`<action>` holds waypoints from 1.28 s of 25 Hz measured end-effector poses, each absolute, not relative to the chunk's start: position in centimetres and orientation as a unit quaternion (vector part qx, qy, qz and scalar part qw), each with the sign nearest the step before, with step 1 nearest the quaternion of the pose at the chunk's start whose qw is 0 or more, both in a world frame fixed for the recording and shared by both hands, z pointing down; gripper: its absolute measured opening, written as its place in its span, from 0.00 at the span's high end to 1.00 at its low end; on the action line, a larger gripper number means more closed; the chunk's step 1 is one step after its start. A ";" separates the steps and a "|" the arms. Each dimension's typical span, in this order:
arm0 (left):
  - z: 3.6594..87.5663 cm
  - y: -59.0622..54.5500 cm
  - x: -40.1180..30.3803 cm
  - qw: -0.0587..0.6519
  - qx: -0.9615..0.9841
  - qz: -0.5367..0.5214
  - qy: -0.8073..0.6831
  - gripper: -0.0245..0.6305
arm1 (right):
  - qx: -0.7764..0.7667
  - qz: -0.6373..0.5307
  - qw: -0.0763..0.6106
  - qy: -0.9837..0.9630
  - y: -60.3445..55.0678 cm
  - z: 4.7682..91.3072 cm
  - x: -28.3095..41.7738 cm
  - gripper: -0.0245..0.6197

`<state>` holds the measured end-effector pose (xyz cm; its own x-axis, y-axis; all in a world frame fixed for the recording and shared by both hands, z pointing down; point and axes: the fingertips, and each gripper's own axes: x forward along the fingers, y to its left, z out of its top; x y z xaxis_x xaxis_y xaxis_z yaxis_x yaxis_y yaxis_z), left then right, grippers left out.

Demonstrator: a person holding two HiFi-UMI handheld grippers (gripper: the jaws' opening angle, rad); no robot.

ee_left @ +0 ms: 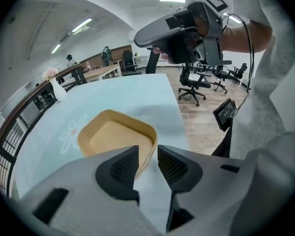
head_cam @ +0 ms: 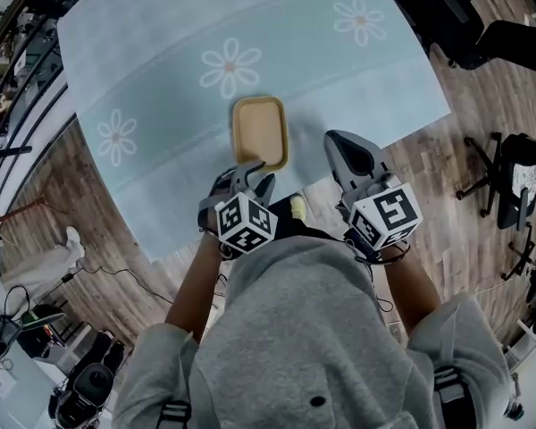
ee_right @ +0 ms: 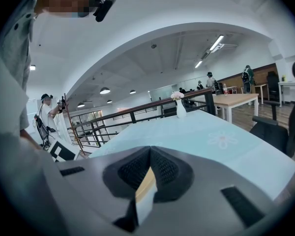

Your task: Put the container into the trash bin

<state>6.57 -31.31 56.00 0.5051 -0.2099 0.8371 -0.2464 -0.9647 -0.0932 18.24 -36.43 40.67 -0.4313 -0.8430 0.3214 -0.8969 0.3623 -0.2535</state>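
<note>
A shallow tan container (head_cam: pixel 259 130) lies flat on the pale blue flowered tablecloth (head_cam: pixel 161 105), close to the table's near edge. My left gripper (head_cam: pixel 253 179) hovers at its near right corner. In the left gripper view the jaws of this gripper (ee_left: pixel 147 159) stand a narrow gap apart, and the container's (ee_left: pixel 115 136) rim shows just past the tips, unclamped. My right gripper (head_cam: pixel 341 143) is to the right of the container, raised above the cloth, and its jaws (ee_right: pixel 150 154) meet with nothing between them. No trash bin shows in any view.
The table's near edge (head_cam: pixel 357 172) runs just before the grippers, with wood floor (head_cam: pixel 447 186) beyond it. Black office chairs (head_cam: pixel 509 181) stand on the right. A white vase (ee_right: pixel 180 107) sits at the table's far end, beside a railing (ee_right: pixel 137 113).
</note>
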 end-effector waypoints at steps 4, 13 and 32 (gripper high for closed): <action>57.2 -31.3 6.6 0.016 0.861 0.494 -0.123 0.79 | 0.536 0.200 0.068 -0.817 -36.4 40.9 18.5 0.92; 57.4 -31.5 6.8 0.016 0.859 0.495 -0.128 0.88 | 0.535 0.189 0.067 -0.821 -35.9 40.1 18.9 0.92; 51.4 -31.9 5.5 0.026 0.878 0.415 -0.238 0.91 | 0.523 0.149 0.051 -0.838 -32.7 37.4 18.2 0.92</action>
<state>5.49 -31.85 51.44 0.5430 -0.3951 0.7410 -0.4389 -0.8858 -0.1507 18.23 -32.69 37.40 -0.4476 -0.8610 0.2415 -0.8914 0.4082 -0.1970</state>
